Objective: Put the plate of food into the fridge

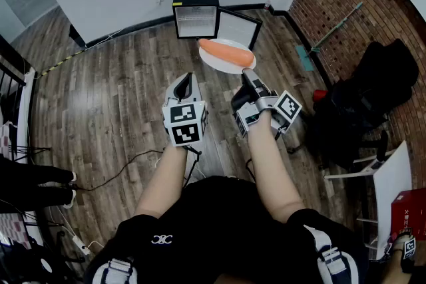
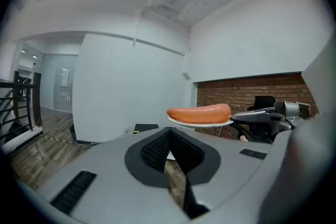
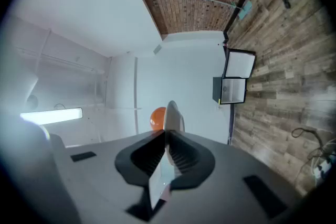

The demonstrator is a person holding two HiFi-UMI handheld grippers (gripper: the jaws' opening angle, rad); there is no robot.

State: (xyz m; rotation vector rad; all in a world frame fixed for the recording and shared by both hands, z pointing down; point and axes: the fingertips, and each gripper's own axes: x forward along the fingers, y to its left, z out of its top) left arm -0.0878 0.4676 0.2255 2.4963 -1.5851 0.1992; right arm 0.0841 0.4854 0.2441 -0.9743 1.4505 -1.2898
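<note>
Tightly, right tongs (image 3: pixel 167 132) pinch the plate (image 1: pixel 219 64)

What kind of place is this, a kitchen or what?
Likely a studio or workroom, not a kitchen: a small black mini fridge stands open on the wood plank floor, a red brick wall lines one side, and black cables trail loose.

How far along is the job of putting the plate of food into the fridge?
Done: the fridge stands open, and the plate with its sausage is clamped by the rim in the right gripper. In hand: the plate hangs in the air, short of the fridge. Remaining: carry it over, set it inside, release it. The left gripper is shut and empty.
</note>
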